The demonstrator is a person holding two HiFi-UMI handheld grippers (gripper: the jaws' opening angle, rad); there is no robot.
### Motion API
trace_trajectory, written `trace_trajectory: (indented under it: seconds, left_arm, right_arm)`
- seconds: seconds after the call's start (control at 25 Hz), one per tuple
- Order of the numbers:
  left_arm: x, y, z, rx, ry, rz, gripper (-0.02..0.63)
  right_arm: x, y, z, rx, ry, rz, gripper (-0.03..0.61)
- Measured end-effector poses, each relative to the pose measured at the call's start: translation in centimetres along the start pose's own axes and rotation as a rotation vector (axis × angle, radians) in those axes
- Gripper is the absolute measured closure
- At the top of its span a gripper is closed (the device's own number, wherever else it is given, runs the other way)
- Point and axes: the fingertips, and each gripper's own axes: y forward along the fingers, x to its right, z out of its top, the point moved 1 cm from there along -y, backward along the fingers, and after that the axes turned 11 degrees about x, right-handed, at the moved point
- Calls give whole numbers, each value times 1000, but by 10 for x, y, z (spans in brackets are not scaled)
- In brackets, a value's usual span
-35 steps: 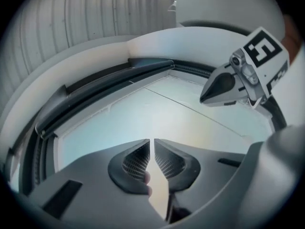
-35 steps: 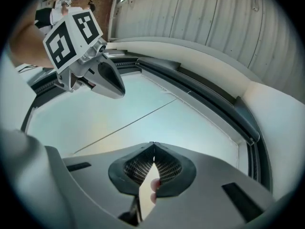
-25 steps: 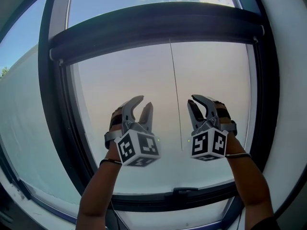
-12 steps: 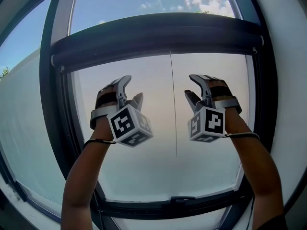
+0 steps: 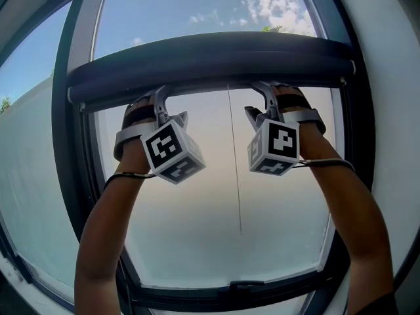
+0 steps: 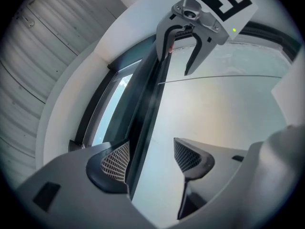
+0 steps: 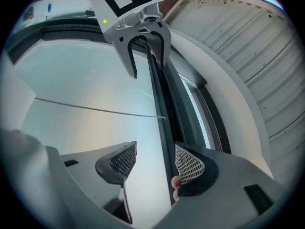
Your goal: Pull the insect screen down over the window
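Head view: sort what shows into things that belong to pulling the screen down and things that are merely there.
For the job:
- dark pull bar
- left gripper, jaws apart with the bar between them
- right gripper, likewise
- window frame

Merely there:
- thin cord down the pane, untouched
- clouds
- ribbed wall, seen in the left gripper view

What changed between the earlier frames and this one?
The left gripper and right gripper rose to the dark crossbar. Shut earlier, both now stand open astride its edge, not clamped. Crossbar and hanging cord look unmoved.
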Motion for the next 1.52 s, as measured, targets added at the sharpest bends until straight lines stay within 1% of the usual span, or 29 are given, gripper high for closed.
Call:
trace_trajectory:
  seconds: [0.08, 0.24, 0.4, 0.48, 0.6, 0.68, 0.76, 0.96, 1.08, 1.24, 1.32, 1.4, 1.52]
  left_arm:
    - [-3, 4, 4, 5, 2, 1, 341]
    - [0, 17, 5, -17, 12, -44, 341]
    - [5, 26, -3, -43, 27, -79, 341]
    - [6, 29, -5, -51, 38, -84, 341]
    - [6, 30, -5, -58, 56, -84, 341]
    - [6, 29, -5, -63, 56, -101, 341]
    - [9, 29, -5, -65, 50, -132, 341]
    - [4, 32, -5, -86, 83, -184, 342]
    - [3, 28, -2, -78, 63, -191, 342]
    - [8, 23, -1, -58, 23, -191, 342]
    - [8, 22, -2, -58, 7, -214, 342]
    - [12, 21, -3, -61, -6, -253, 342]
    - [16, 16, -7, -70, 15, -279, 342]
  right_arm:
    - [1, 4, 1, -8, -4, 18, 345]
    - [8, 15, 1, -39, -40, 40, 345]
    - [4, 25, -7, -87, -73, 102, 347]
    - [2, 27, -12, -99, -96, 123, 346]
    - [1, 27, -15, -103, -126, 129, 346]
    - [0, 27, -14, -110, -133, 145, 346]
    - [-2, 26, -15, -116, -130, 168, 346]
    - [2, 26, -15, -124, -127, 227, 347]
    - [1, 23, -14, -132, -118, 255, 347]
    - [-2, 21, -11, -143, -80, 242, 347]
    - [-2, 20, -10, -137, -65, 244, 347]
    - [-4, 17, -10, -126, -58, 258, 347]
    - [-7, 14, -6, -117, -47, 278, 347]
